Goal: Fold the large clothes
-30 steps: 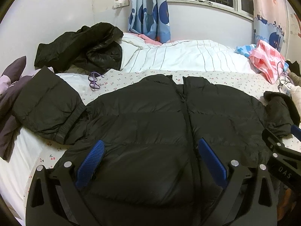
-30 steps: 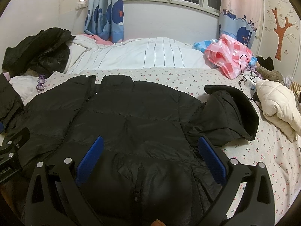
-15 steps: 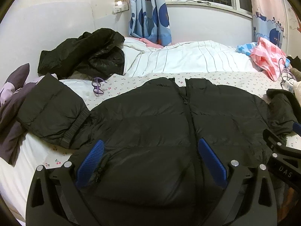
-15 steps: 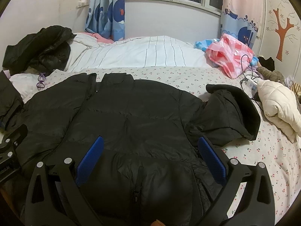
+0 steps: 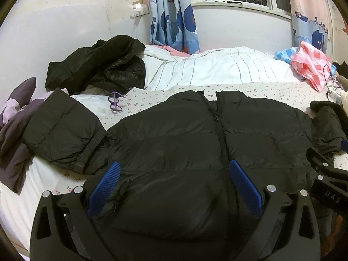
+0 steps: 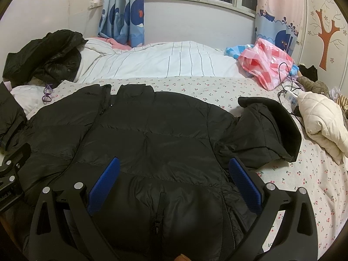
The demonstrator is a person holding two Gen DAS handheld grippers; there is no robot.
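A large black puffer jacket (image 5: pixel 184 141) lies flat and zipped on the bed, collar toward the far side. It also shows in the right wrist view (image 6: pixel 152 134). Its left sleeve (image 5: pixel 63 132) bends out at the left, its right sleeve (image 6: pixel 265 132) bends out at the right. My left gripper (image 5: pixel 174 180) is open above the jacket's lower left half. My right gripper (image 6: pixel 174 178) is open above the lower right half. Both are empty.
Another black jacket (image 5: pixel 97 65) is heaped at the back left by a white striped duvet (image 5: pixel 217 69). Purple glasses (image 5: pixel 115 104) lie near the collar. A pink plastic bag (image 6: pixel 265 65), cables and a cream quilted garment (image 6: pixel 319 119) sit at the right.
Both grippers have drawn back and risen slightly, so more of the jacket and room shows. Both stay open and the jacket has not moved.
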